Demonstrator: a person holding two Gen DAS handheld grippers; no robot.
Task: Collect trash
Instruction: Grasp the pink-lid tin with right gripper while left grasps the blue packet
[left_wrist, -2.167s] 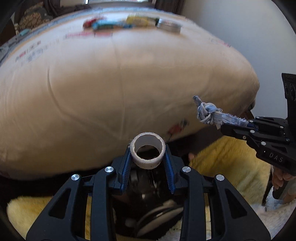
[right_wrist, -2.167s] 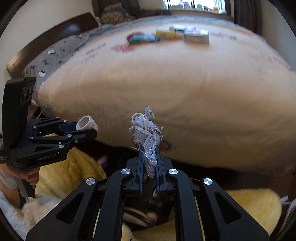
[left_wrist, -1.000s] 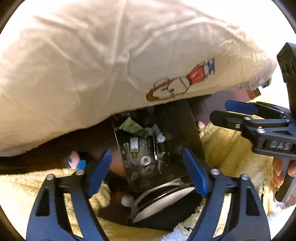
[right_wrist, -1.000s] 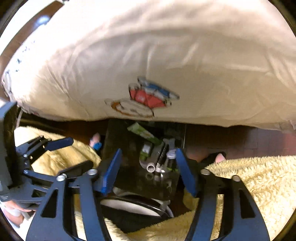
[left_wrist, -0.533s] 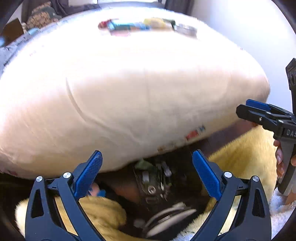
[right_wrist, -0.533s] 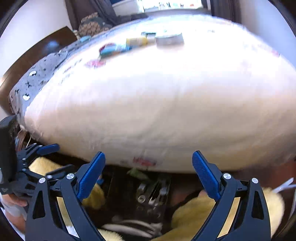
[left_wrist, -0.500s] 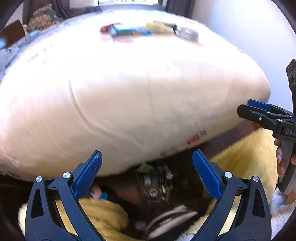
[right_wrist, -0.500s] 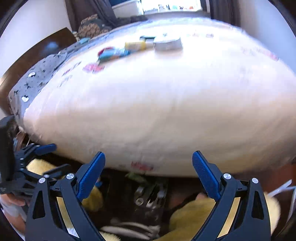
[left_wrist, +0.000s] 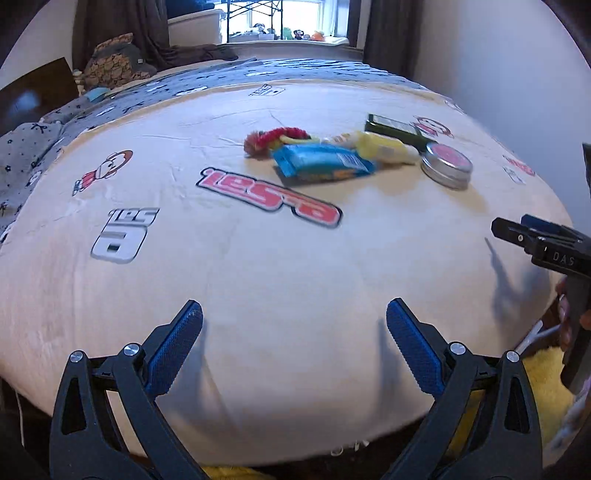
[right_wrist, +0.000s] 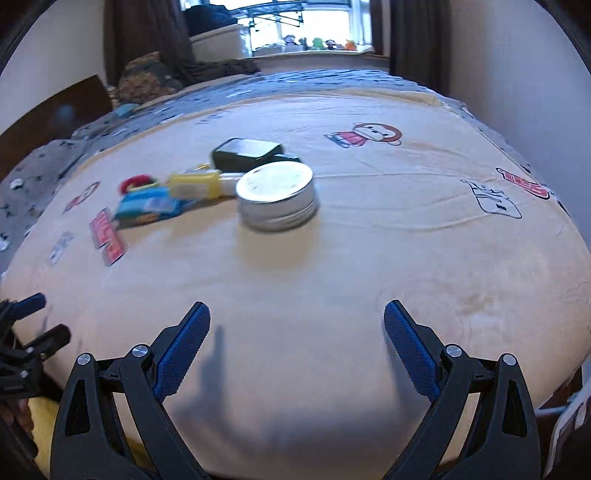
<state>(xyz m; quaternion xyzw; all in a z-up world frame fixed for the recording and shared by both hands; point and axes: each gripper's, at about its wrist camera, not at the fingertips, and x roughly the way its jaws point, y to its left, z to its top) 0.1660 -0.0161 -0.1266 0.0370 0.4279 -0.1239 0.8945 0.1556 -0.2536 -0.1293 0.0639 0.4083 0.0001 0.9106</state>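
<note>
I see my left gripper (left_wrist: 293, 345) with jaws wide and nothing between them, above the near edge of the cream blanket (left_wrist: 258, 266). The trash lies at about 12 to 1 o'clock: a red scrunchie (left_wrist: 271, 138), then a blue wrapper (left_wrist: 323, 164) with its long axis left to right, a yellow packet (left_wrist: 384, 149), a dark box (left_wrist: 397, 131) and a round tin (left_wrist: 447, 164). Bare blanket lies between the jaws and the pile. My right gripper (right_wrist: 297, 345) is also wide and holds nothing, tin at 12 o'clock.
</note>
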